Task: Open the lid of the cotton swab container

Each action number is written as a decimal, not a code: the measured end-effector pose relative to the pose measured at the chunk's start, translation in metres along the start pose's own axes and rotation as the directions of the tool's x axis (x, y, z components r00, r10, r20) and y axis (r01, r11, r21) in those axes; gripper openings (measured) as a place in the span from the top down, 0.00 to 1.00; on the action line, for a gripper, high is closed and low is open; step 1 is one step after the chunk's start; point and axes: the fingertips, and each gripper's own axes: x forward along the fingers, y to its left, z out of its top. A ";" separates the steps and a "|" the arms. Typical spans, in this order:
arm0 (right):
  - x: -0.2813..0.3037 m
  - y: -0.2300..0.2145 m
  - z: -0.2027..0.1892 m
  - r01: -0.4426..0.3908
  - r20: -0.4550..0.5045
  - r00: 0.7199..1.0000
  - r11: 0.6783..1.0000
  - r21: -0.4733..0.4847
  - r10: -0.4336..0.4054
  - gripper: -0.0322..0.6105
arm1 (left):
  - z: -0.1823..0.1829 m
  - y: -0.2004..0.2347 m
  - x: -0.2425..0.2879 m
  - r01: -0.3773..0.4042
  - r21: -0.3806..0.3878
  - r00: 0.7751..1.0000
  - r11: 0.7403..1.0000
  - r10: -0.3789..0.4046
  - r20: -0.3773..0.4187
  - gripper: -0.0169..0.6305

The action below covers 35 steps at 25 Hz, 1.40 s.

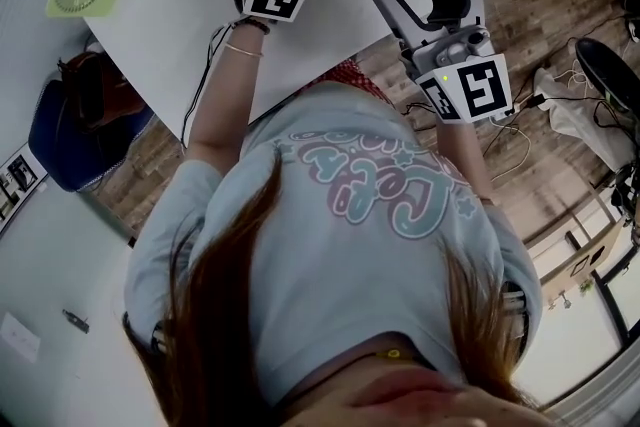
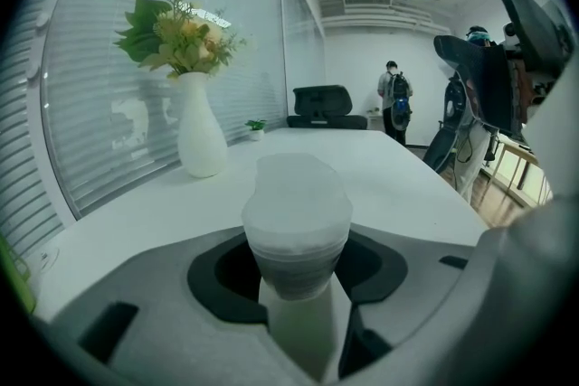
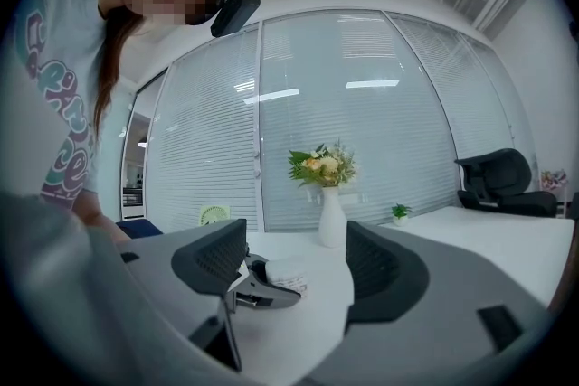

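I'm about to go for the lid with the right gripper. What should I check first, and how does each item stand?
1. Container between the left gripper jaws: ok.
2. Left pads pressing on it: cannot tell.
3. Lid exposed above the jaws: ok.
4. Right gripper open and empty: ok.
5. Right gripper at the lid: not ok. It is apart from the container and aimed toward it.
6. Vase clear of the container: ok. It stands well behind.
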 end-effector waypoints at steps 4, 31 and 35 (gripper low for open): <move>0.000 0.001 0.002 -0.004 -0.006 1.000 1.000 -0.013 0.004 0.43 | -0.002 -0.002 -0.001 0.031 0.028 1.000 0.999 -0.031 -0.001 0.67; 0.012 0.019 0.036 -0.116 0.052 0.991 0.991 -0.060 0.119 0.43 | 0.057 -0.044 -0.096 0.300 0.246 0.953 0.922 -0.303 -0.024 0.67; 0.017 0.029 0.041 -0.152 0.052 0.986 0.985 -0.086 0.157 0.43 | 0.064 -0.047 -0.113 0.339 0.255 0.938 0.906 -0.346 -0.016 0.67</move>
